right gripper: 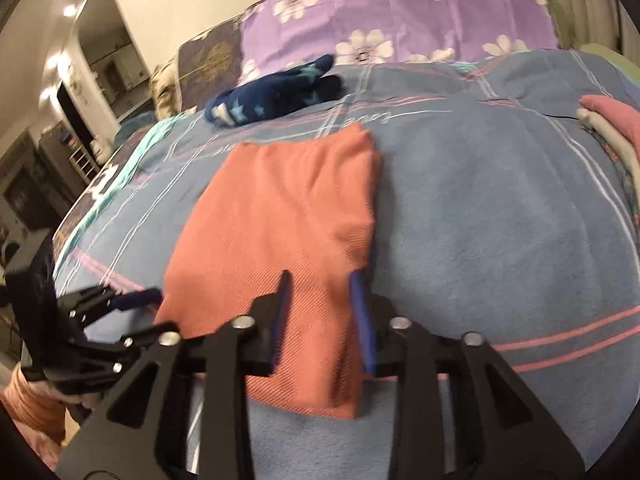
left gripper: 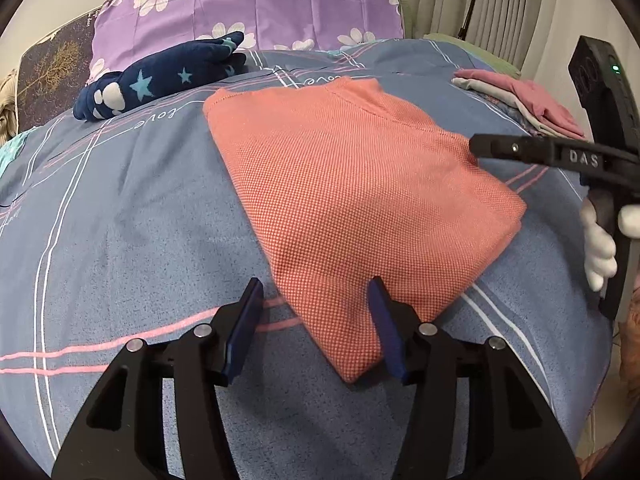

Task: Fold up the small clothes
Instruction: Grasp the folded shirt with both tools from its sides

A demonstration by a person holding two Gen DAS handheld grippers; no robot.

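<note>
Left wrist view: left tongs [left gripper: 316,294] spread, straddling the near corner of a folded coral knit garment [left gripper: 352,200] lying on the blue plaid bedspread [left gripper: 120,220]; right tongs [left gripper: 474,147] reach its far edge, state unclear. Right wrist view: right tongs [right gripper: 320,284] spread over the garment's [right gripper: 280,208] near end; navy star-print garment [right gripper: 276,94] lies beyond.

**Bedroom around the bed**

I see a bed under a blue-grey plaid bedspread with pink and white stripes [left gripper: 120,220]. At its head lies a purple pillow printed with white flowers [left gripper: 256,4] against a dark headboard with a gold tree pattern [left gripper: 48,68]. Pale pleated curtains [left gripper: 500,4] hang beside it. Cream walls [right gripper: 168,0] lead to an arched doorway [right gripper: 100,52] lit by warm ceiling spotlights [right gripper: 69,10].
</note>
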